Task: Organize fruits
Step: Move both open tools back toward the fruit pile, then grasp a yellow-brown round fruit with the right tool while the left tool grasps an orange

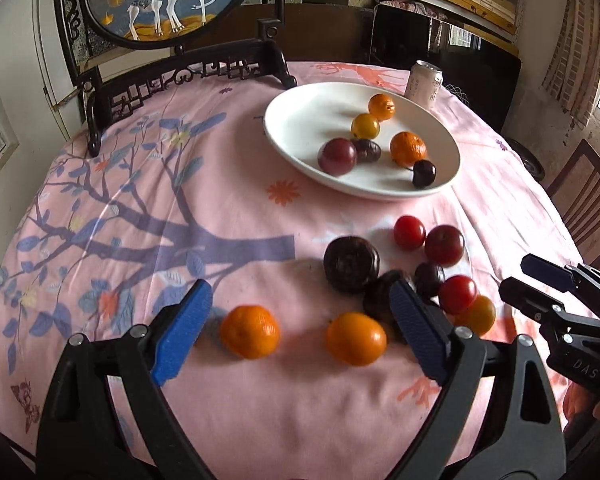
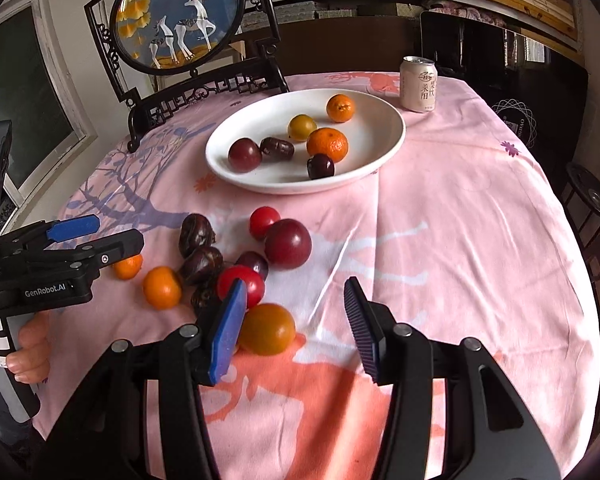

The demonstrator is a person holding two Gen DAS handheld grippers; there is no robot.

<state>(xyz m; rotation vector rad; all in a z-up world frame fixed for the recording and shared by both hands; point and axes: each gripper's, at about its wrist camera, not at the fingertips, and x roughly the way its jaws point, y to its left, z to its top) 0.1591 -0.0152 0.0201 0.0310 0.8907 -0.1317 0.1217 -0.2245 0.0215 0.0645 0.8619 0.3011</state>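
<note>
Here both tools hang open above loose fruit beside the plate.

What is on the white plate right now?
Six fruits lie on the white plate: two oranges, a yellow one, a red plum and two dark ones. Nothing is hidden.

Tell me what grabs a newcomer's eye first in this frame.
The wide white round plate mid-table, holding six fruits, stands out against the pink floral tablecloth. Nearer, a loose cluster of red, dark and orange fruits lies on the cloth. Behind, a dark carved wooden stand with a round blue deer picture rises at the table's far edge.
</note>
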